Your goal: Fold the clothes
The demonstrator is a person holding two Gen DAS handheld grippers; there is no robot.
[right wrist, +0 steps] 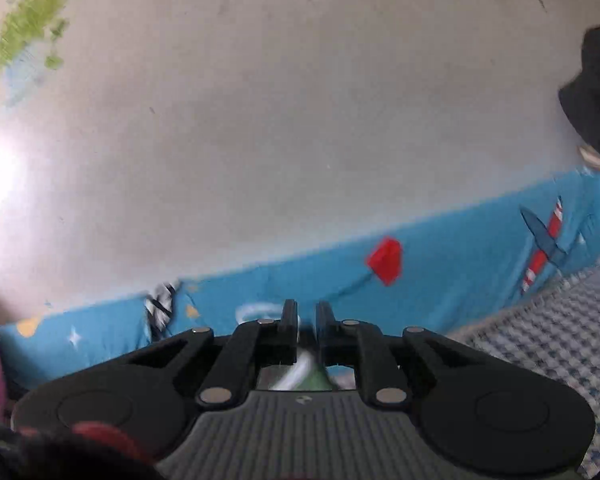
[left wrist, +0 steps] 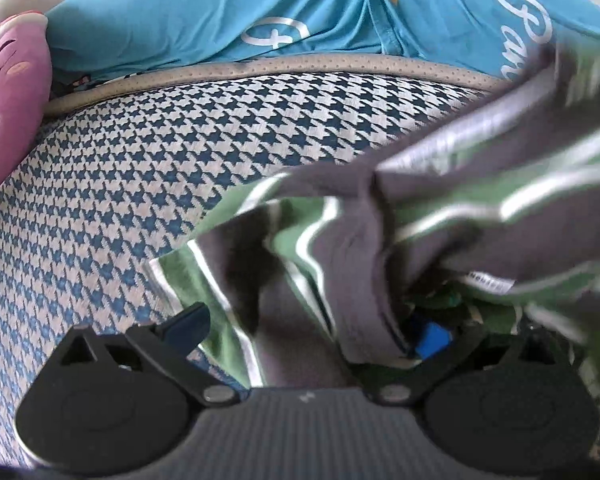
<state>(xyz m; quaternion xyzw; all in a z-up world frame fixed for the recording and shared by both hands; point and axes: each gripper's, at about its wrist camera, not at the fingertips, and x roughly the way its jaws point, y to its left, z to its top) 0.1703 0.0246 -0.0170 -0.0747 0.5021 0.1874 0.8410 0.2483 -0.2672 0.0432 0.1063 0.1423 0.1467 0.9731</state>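
Houndstooth bedding (left wrist: 148,184) fills the left of the left wrist view, with a purple plush toy (left wrist: 8,92) at its far left edge and a blue printed sheet (left wrist: 228,12) behind. Right of centre, the striped garment (left wrist: 440,216) (green, grey and white, blurred) hangs bunched above the bedding and drapes over the left tool (left wrist: 312,328), whose fingers stand spread apart with cloth between them. In the right wrist view, the right tool (right wrist: 307,320) is clenched on a fold of the same garment, facing a pale wall (right wrist: 284,112).
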